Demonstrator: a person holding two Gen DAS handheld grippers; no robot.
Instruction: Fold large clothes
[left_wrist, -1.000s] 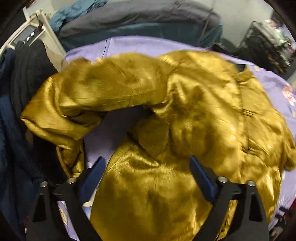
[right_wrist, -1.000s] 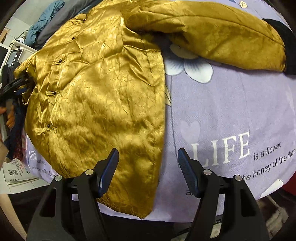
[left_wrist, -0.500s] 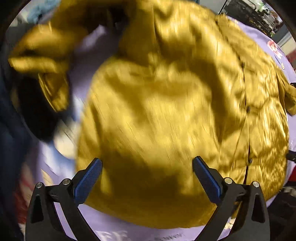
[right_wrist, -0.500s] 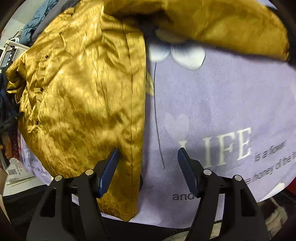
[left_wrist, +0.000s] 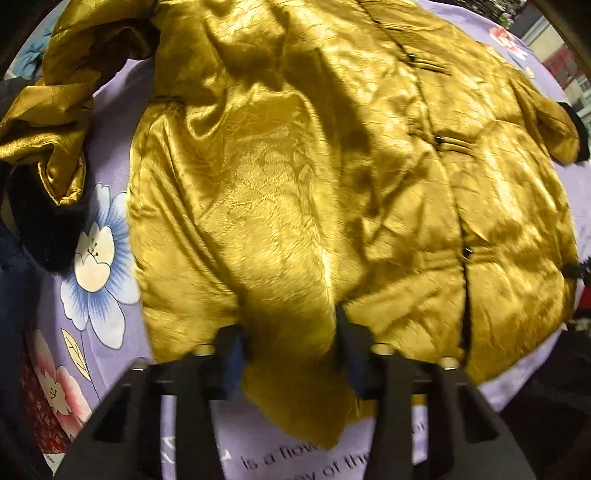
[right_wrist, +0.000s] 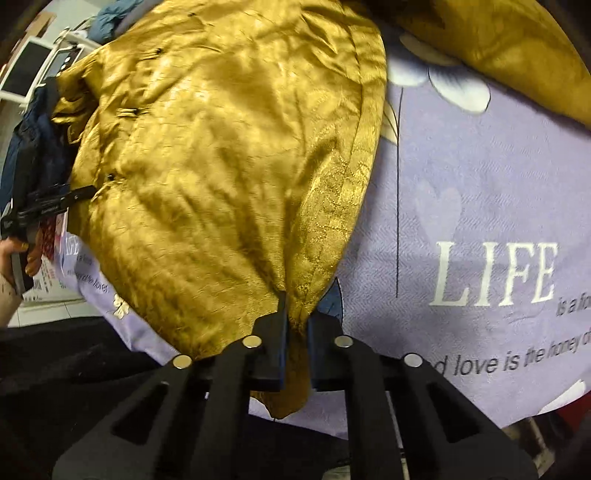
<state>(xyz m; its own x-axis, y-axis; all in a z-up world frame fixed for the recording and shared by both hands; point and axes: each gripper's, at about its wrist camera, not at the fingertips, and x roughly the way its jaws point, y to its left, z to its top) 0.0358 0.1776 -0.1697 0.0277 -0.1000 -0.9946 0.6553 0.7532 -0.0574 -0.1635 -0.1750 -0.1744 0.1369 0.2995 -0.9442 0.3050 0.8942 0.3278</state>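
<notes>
nearest the lens in the left wrist view, the left gripper (left_wrist: 291, 345) has just been closing and its jaws now pinch a bunched fold of the gold jacket (left_wrist: 314, 177) at the hem, with a tongue of fabric hanging through toward the camera. the pads look pressed into the cloth, though blur along the hem makes the contact on the left pad less sure. in the right wrist view the right gripper (right_wrist: 297, 325) has also just been closing; its jaws stand nearly together, clamped on the side seam corner of the same jacket (right_wrist: 221, 155), a pointed flap poking out below them.

so both grips sit on the bottom hem, one at each lower corner region, and the garment runs away from both claws: hem near, button placket (left_wrist: 439, 140) in the middle ground, collar and shoulders farthest. its long axis lies roughly along each gripper's line of sight. it rests front up on the lilac printed sheet (right_wrist: 480, 192), which is bare to the right of the right gripper.

farther out, one sleeve (left_wrist: 48, 122) lies crumpled off to the left with a dark fur cuff (left_wrist: 44, 229), and the other sleeve (left_wrist: 554, 125) stretches off right.

judging from this, the next move is a lift of the hem away from the holder and over toward the collar, both hands travelling together along that axis.
</notes>
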